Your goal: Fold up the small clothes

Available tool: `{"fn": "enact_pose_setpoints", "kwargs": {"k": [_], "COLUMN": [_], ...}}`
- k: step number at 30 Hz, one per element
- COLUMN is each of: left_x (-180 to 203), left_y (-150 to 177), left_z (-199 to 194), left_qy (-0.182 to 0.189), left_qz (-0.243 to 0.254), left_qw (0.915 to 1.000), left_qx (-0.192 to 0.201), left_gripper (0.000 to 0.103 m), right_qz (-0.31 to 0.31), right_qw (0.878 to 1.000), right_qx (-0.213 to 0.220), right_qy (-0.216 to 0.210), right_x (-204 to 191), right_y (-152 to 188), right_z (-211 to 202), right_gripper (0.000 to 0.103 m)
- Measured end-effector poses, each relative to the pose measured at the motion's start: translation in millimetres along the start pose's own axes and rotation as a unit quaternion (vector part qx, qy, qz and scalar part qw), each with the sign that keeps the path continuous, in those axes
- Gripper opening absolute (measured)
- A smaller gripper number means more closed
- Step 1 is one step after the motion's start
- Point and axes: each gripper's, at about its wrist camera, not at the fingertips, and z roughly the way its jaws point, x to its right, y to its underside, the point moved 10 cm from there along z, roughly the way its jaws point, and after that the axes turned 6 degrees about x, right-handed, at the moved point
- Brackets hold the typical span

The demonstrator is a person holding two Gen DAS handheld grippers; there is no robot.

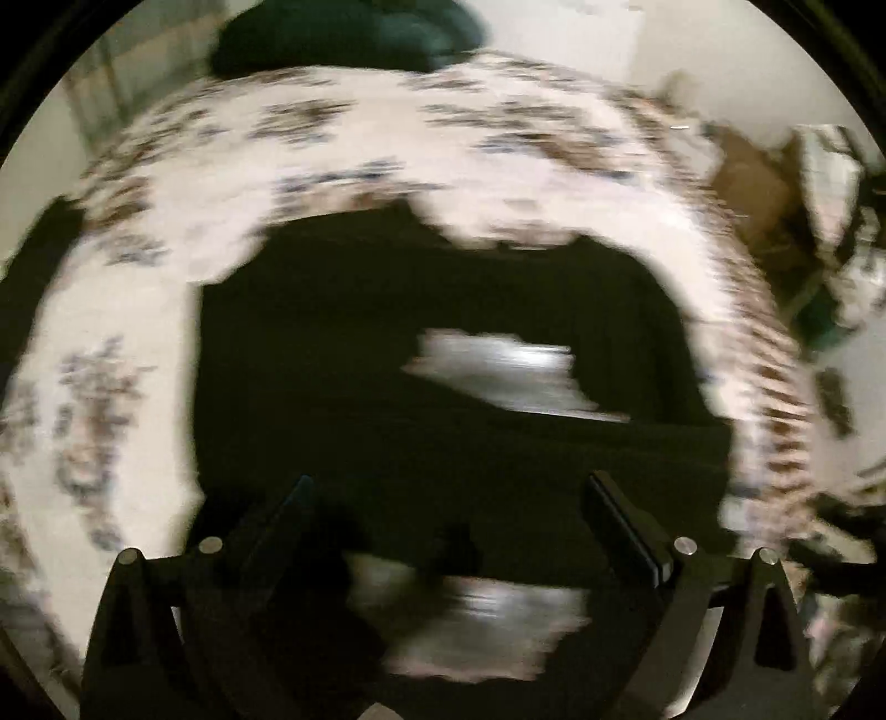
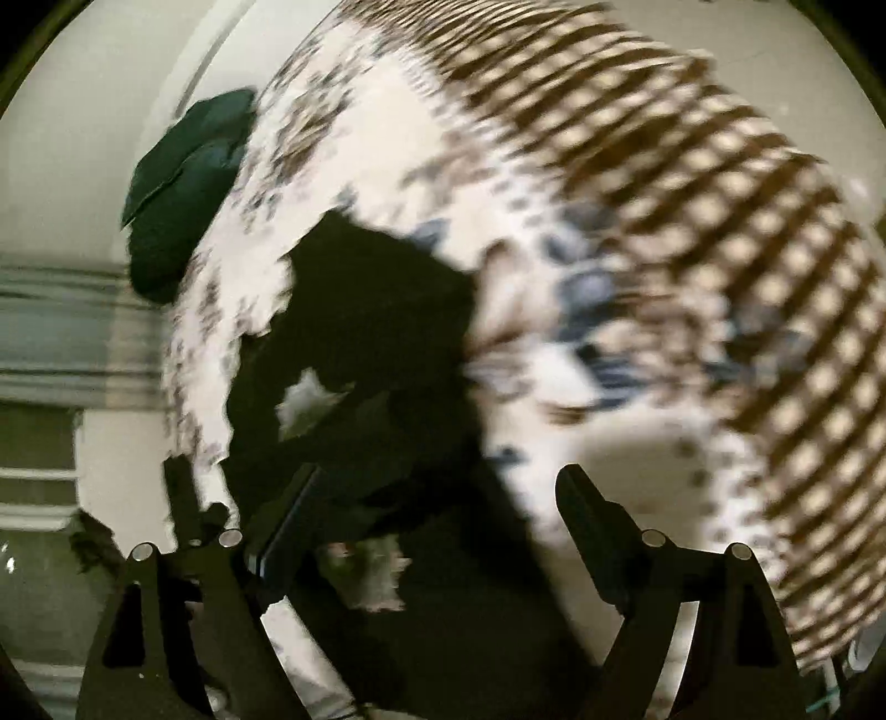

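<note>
A black small garment point(image 1: 432, 310) with a pale print on its front point(image 1: 498, 371) lies on a white bedspread with brown and blue flowers point(image 1: 387, 138); its near part looks folded over. My left gripper point(image 1: 448, 487) is open above the garment's near edge, nothing between its fingers. In the right wrist view the same black garment point(image 2: 365, 310) lies crumpled at centre left, and my right gripper point(image 2: 437, 482) is open over its near part and the bedspread point(image 2: 443, 138). Both views are motion-blurred.
A dark green folded cloth point(image 1: 343, 33) lies at the far edge of the bed, also in the right wrist view point(image 2: 177, 194). A brown checked border point(image 2: 720, 194) runs along the bedspread. Cardboard boxes and clutter point(image 1: 775, 188) stand to the right.
</note>
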Motion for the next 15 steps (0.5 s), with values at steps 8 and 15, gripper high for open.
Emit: {"fn": "enact_pose_setpoints", "kwargs": {"k": [8, 15], "left_x": [-97.9, -110.3], "left_y": [11.3, 18.1], "left_z": [67.9, 75.6], "left_qy": [-0.106, -0.081], "left_qz": [-0.018, -0.067], "left_qw": [0.9930, 0.9931], "left_qx": [-0.050, -0.051], "left_gripper": [0.098, 0.098], "right_qz": [-0.019, -0.097], "right_qw": [0.994, 0.993], "right_qx": [-0.055, 0.042], "right_qy": [0.088, 0.058], "right_x": [-19.6, -73.2], "right_y": [20.5, 2.1], "right_z": [76.3, 38.2], "right_gripper": [0.017, 0.009]}}
